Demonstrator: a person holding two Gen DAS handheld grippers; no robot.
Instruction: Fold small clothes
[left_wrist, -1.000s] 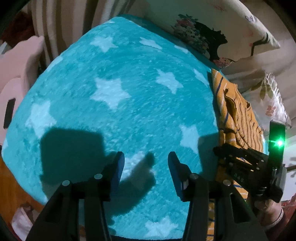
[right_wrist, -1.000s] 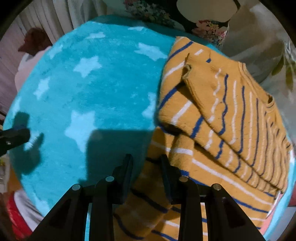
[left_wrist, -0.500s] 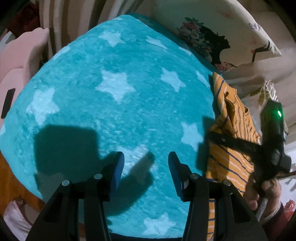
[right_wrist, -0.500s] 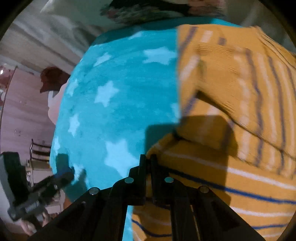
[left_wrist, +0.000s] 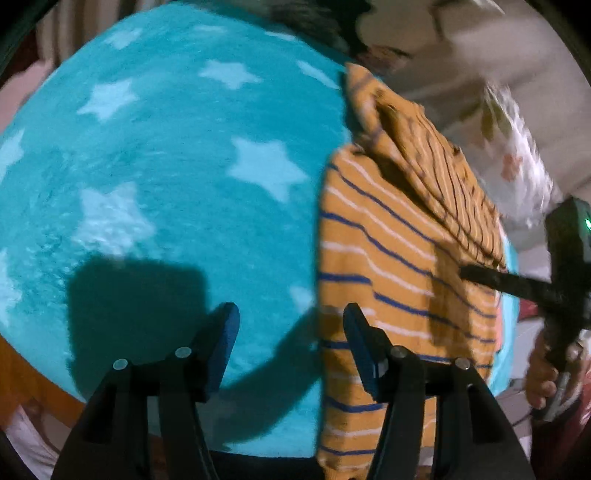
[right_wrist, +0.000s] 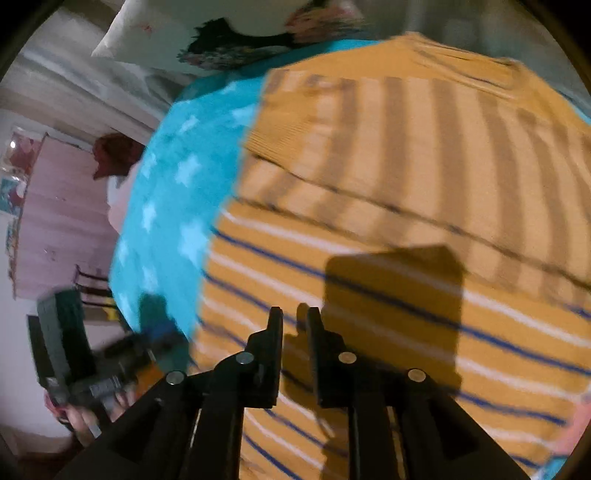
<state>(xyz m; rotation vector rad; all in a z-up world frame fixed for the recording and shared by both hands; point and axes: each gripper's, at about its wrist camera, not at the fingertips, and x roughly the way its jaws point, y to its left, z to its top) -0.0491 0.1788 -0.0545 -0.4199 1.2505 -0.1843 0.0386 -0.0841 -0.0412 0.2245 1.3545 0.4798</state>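
So the orange striped sweater (left_wrist: 391, 266) is lying on the teal star blanket (left_wrist: 177, 177), over toward the right edge of it, near the pillows (right_wrist: 177, 33). Looks partly folded to me: there's a layer doubled over on the far part, with a sleeve or flap sitting across the top, while the near part with the blue and white stripes is flat and single. I'd guess we're about midway, with at least one more fold across the body left plus some tidying.

The left gripper (left_wrist: 291, 328) has its jaws wide apart with nothing between them. It hangs over the blanket right at the sweater's left edge; the right-hand finger sits over the fabric, but I can't tell if it's touching.

The right gripper (right_wrist: 295, 325) is over the striped near part, jaws nearly together with just a thin gap. That view is pretty blurry, and I honestly can't tell whether any cloth is pinched in there.
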